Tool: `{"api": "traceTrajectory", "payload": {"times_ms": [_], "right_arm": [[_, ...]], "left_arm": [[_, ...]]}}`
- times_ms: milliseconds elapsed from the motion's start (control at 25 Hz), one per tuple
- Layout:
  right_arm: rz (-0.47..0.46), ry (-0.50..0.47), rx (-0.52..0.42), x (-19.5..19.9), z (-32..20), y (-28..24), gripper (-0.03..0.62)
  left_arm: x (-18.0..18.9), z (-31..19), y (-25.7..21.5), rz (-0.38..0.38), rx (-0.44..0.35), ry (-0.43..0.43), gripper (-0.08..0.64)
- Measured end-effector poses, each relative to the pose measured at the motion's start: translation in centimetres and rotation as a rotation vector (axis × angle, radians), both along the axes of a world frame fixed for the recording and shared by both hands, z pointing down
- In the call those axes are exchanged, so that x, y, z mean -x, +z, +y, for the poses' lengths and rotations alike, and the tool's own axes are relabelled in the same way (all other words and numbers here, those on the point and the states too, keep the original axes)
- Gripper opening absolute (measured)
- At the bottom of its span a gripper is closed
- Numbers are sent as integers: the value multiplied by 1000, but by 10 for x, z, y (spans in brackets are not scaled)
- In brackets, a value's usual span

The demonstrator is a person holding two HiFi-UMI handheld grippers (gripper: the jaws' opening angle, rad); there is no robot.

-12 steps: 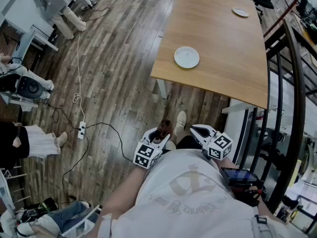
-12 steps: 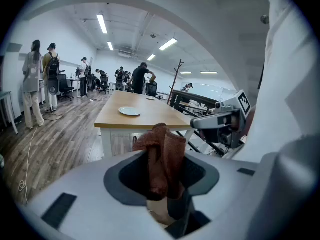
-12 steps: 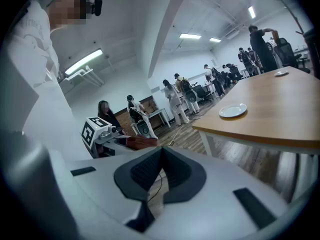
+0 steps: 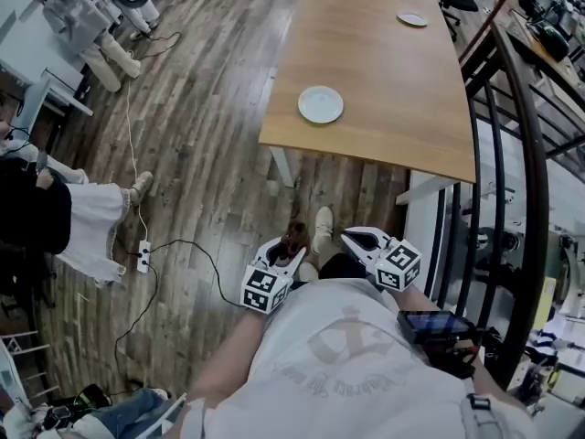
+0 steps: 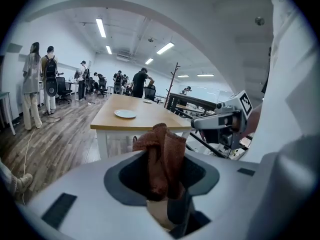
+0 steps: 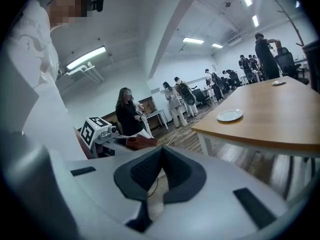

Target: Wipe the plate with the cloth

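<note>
table and plate slide left in the head view since half a second ago; both grippers stay tucked at the body.
left gripper (image 5: 162, 170) jaws clamp a rust-brown cloth (image 5: 161, 151), bunched upright between them. right gripper (image 6: 160, 157) jaws are pressed together, nothing between. both sit low by the person's white shirt (image 4: 356, 355). white plate (image 4: 321, 104) lies near the near edge of the wooden table (image 4: 393, 71), well apart from the cloth.
</note>
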State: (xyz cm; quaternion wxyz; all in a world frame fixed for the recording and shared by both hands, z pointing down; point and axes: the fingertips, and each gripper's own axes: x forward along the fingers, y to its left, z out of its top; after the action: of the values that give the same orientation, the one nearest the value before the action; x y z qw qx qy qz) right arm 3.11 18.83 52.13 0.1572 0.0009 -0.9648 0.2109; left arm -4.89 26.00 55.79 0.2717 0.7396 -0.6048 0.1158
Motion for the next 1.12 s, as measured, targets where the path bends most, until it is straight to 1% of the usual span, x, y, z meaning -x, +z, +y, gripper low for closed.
{"api": "traceTrajectory", "payload": {"times_ms": [200,320,360,480,520,600,760,1120], "right_arm": [[-44,43,20,0,-1,-8,14],[-11,83,23,-10,-7,-3,14],[-3,86,20,-7,-9,-1,14],[-36,34,0,30,-18,-11,14],[-45,16,-4,37,-18,-16,14],[-45,10,-3,35,-16,-21,14],[-24,33,-5,22,-14,-22,13],[-21,49,15,23,-15,-13,14]], "left_arm": [[-4,5,0,0,0,14,169],[-10,4,3,28,10,41,169],[-5,4,4,30,9,43,170],[25,-4,-6,2,-13,-11,169],[30,-5,-8,-6,-18,-29,169],[28,-3,-10,-7,-16,-39,169],[19,-2,-11,0,-20,-9,170],[18,-6,-6,-1,-9,6,169]]}}
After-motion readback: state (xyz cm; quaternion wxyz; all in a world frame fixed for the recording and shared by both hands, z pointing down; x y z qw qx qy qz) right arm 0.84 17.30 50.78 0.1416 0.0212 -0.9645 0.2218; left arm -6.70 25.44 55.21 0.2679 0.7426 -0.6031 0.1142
